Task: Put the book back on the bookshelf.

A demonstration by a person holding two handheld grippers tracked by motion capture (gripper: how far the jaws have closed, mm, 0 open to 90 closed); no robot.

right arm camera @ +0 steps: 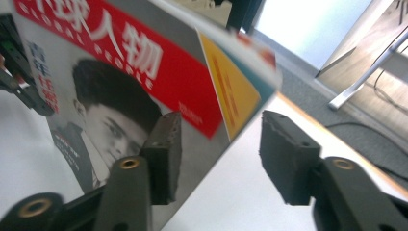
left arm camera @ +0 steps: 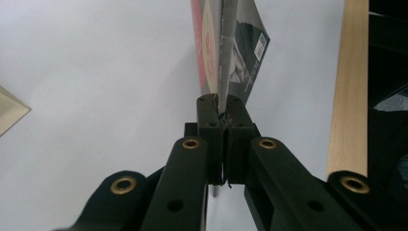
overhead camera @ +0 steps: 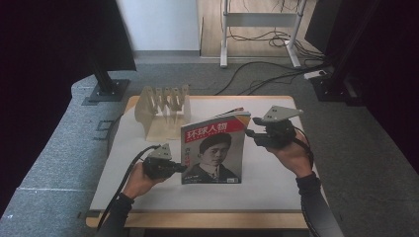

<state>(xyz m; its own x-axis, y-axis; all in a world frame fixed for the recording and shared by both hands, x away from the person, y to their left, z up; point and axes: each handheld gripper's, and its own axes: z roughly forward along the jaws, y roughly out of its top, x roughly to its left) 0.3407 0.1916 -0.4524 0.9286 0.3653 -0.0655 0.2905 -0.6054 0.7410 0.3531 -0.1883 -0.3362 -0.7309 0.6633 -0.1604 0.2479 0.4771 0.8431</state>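
A magazine [overhead camera: 212, 153] with a red title band and a portrait on its cover stands upright on the white table top [overhead camera: 276, 182]. My left gripper [overhead camera: 182, 168] is shut on its lower left edge; in the left gripper view the jaws [left arm camera: 222, 103] pinch the thin edge of the magazine [left arm camera: 226, 48]. My right gripper [overhead camera: 249, 134] sits at the magazine's upper right corner. In the right gripper view its jaws [right arm camera: 219, 144] stand apart, with the corner of the magazine [right arm camera: 144, 82] between them and a gap to the right pad [right arm camera: 284, 154].
A pale wooden slotted rack [overhead camera: 163, 111] stands at the back left of the table, just behind the magazine. The table's wooden edge [left arm camera: 349, 86] runs close by. On the floor beyond are black stand bases [overhead camera: 106, 91], cables [overhead camera: 267, 74] and a white desk frame [overhead camera: 225, 44].
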